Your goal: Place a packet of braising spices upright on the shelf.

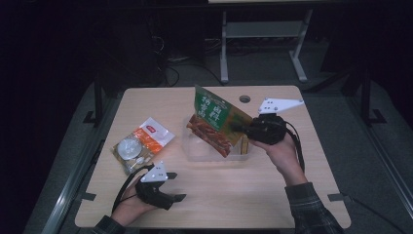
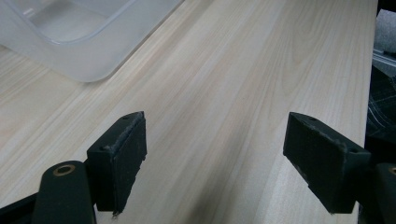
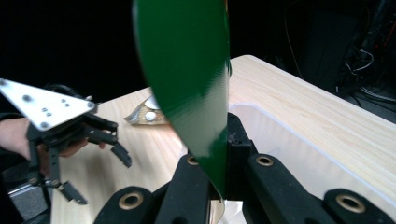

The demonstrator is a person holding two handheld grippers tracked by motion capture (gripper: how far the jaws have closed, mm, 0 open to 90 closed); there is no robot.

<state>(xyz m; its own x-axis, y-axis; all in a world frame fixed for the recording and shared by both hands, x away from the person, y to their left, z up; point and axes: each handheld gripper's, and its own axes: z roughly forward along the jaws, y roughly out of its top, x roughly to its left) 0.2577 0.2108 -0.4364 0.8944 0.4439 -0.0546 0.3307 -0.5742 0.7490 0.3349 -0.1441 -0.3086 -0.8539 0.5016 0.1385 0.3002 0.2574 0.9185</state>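
Note:
A green snack bag (image 1: 214, 117) with red food printed on it hangs tilted over a clear plastic container (image 1: 192, 152) at the table's middle. My right gripper (image 1: 239, 127) is shut on the bag's right edge; in the right gripper view its jaws (image 3: 219, 175) pinch the green bag (image 3: 189, 79) above the container (image 3: 299, 158). My left gripper (image 1: 178, 186) rests low near the table's front left, open and with nothing in it. Its pads (image 2: 123, 154) stand wide apart over bare wood, with the container's corner (image 2: 74, 51) ahead.
A clear and orange snack packet (image 1: 141, 144) lies on the table's left, just beyond the left gripper, and shows in the right gripper view as a packet (image 3: 149, 114). A cable hole (image 1: 244, 99) sits near the far edge. Bare wood spans the front right.

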